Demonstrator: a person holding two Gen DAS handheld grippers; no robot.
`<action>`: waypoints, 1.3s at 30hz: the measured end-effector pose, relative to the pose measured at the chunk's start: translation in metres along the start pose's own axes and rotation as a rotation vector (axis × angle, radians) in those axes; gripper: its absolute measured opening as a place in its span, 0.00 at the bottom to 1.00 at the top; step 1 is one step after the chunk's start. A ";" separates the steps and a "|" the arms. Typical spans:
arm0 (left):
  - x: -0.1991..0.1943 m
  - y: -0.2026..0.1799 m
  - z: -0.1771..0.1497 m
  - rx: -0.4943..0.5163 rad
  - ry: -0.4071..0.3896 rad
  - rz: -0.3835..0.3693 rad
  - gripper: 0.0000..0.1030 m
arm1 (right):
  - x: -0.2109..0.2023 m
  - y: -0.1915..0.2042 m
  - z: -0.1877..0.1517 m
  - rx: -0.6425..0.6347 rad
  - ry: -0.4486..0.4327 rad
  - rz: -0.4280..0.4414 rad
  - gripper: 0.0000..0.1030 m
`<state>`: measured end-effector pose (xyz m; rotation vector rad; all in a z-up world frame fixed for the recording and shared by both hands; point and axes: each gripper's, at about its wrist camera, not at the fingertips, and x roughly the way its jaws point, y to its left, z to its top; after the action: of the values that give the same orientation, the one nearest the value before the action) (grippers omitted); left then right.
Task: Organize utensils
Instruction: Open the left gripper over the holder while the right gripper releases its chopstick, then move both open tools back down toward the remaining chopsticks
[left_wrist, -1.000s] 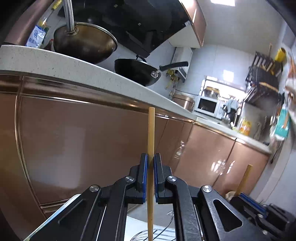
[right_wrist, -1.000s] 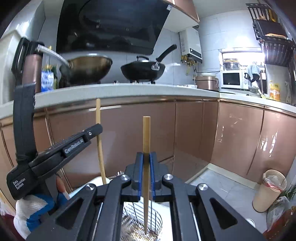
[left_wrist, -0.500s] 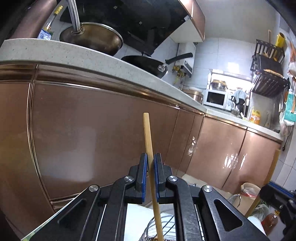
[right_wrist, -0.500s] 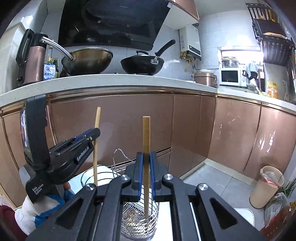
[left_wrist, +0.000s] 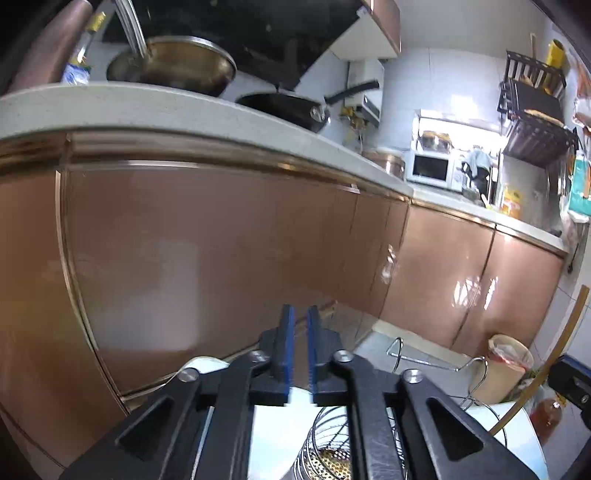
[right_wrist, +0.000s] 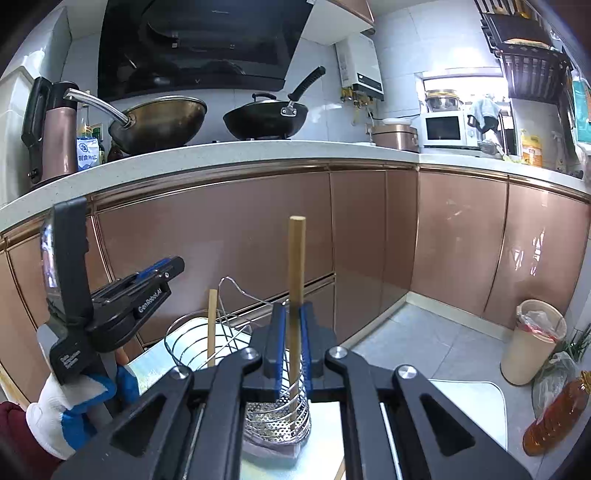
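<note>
My right gripper (right_wrist: 290, 314) is shut on a wooden chopstick (right_wrist: 295, 266) held upright, its lower end down inside the wire utensil basket (right_wrist: 275, 417). A second chopstick (right_wrist: 211, 325) stands in the basket, free of any gripper. My left gripper (left_wrist: 298, 328) is open and empty, its blue pads a small gap apart; it also shows in the right wrist view (right_wrist: 159, 273), up and left of the basket. The basket (left_wrist: 332, 446) lies below the left gripper. The right gripper's chopstick (left_wrist: 554, 354) shows at the left wrist view's right edge.
Copper cabinet doors (right_wrist: 221, 236) stand right behind the basket, under a white counter (right_wrist: 221, 155) with two woks. The basket sits on a white surface (right_wrist: 325, 443). A bin (right_wrist: 532, 343) and an oil bottle (right_wrist: 557, 417) stand on the floor at right.
My left gripper let go of its chopstick, which dropped into the basket, and its jaws opened slightly. The right gripper lowered its chopstick further into the basket.
</note>
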<state>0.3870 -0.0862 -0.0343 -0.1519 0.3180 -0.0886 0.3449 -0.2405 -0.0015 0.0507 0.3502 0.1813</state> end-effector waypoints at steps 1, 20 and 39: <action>0.002 0.002 0.000 -0.014 0.013 -0.008 0.04 | -0.002 -0.001 0.001 0.003 -0.002 0.000 0.08; -0.068 0.047 0.030 -0.089 0.166 -0.066 0.38 | -0.067 -0.029 0.001 0.012 0.052 -0.031 0.25; -0.154 0.129 0.018 -0.093 0.379 0.035 0.38 | -0.156 -0.086 -0.033 0.127 0.231 -0.136 0.25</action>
<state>0.2548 0.0606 0.0084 -0.2219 0.7033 -0.0671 0.2044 -0.3536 0.0129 0.1320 0.5935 0.0297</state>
